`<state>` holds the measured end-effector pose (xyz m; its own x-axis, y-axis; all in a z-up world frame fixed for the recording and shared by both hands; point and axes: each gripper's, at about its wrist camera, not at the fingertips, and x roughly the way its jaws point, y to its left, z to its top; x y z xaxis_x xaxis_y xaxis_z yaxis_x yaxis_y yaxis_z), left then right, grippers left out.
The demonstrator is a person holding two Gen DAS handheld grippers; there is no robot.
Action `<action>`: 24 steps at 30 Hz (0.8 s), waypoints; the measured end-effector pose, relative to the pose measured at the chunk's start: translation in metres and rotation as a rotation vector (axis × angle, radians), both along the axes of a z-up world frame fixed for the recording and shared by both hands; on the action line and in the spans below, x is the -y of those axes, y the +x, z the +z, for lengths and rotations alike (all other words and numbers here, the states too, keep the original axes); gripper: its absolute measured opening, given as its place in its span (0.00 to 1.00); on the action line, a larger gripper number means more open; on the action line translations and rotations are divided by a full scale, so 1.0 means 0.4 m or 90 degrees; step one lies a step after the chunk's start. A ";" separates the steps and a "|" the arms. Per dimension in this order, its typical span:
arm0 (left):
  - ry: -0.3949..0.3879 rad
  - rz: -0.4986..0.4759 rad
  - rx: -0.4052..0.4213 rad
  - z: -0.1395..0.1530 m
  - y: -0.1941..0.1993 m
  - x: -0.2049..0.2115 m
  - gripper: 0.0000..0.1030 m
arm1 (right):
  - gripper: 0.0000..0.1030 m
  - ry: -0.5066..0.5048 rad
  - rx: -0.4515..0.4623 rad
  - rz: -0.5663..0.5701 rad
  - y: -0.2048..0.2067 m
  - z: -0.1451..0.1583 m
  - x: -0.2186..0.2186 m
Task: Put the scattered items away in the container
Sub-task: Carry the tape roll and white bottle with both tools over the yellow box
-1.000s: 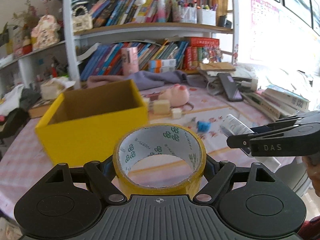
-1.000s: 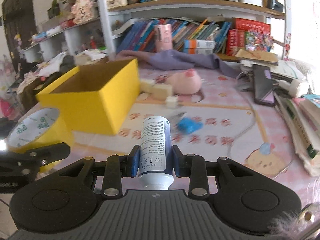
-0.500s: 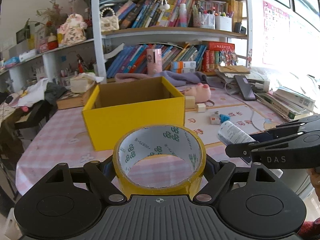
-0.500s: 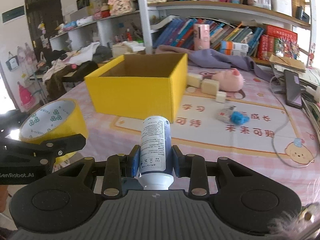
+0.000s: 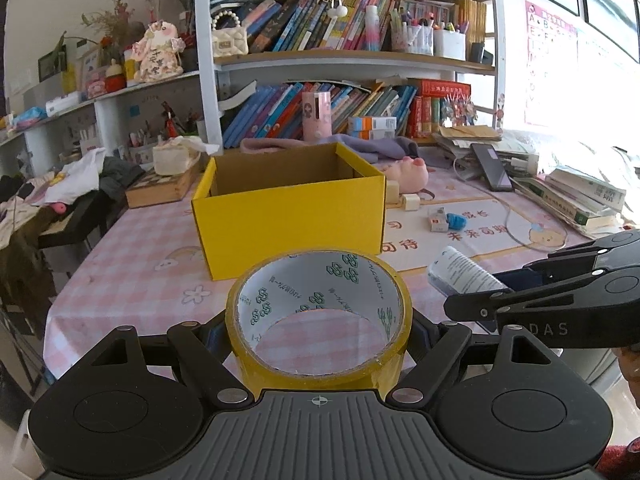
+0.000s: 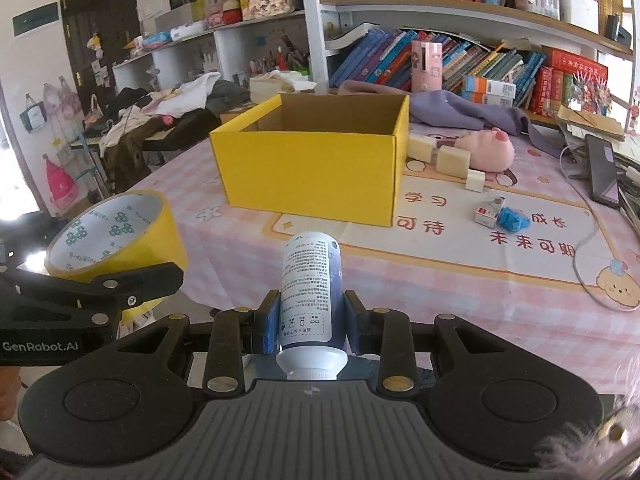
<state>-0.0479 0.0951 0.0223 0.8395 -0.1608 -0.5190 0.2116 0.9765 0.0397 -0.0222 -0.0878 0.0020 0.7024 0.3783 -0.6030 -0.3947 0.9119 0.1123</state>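
Both grippers have drawn back from the yellow box (image 5: 288,216), which now sits farther off on the pink checked tablecloth (image 5: 132,272), whose near edge has come into view.

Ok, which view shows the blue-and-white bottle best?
The right wrist view: the bottle stands centred between the right gripper's jaws, its printed label facing the camera. The left wrist view catches only its far end, the rest hidden behind the gripper.

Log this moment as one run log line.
left gripper: shut on tape roll | right gripper: shut on bottle | yellow box: on table, nothing visible inside
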 end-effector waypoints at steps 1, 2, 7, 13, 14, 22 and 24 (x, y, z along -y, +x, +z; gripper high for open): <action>0.000 -0.002 0.001 0.001 -0.002 0.001 0.80 | 0.30 -0.001 0.000 0.001 -0.002 0.001 -0.002; 0.000 -0.003 0.003 0.001 -0.003 0.000 0.80 | 0.30 -0.002 0.001 0.002 -0.002 0.003 -0.003; -0.011 0.004 0.004 0.000 0.002 -0.004 0.80 | 0.30 -0.010 0.003 0.004 0.004 0.010 -0.005; -0.027 0.005 0.008 0.001 0.017 -0.018 0.80 | 0.30 -0.025 -0.001 0.006 0.019 0.019 -0.006; -0.028 0.004 0.009 0.001 0.019 -0.021 0.80 | 0.30 -0.028 0.000 0.006 0.022 0.021 -0.007; -0.021 -0.001 0.015 0.014 0.033 -0.047 0.80 | 0.30 -0.023 0.012 -0.002 0.044 0.041 -0.020; -0.020 0.002 0.021 0.021 0.041 -0.050 0.80 | 0.30 -0.017 0.017 -0.003 0.051 0.046 -0.021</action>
<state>-0.0313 0.1151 0.0306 0.8563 -0.1743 -0.4862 0.2078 0.9780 0.0154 -0.0018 -0.0792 0.0203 0.7204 0.3589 -0.5935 -0.3927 0.9164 0.0776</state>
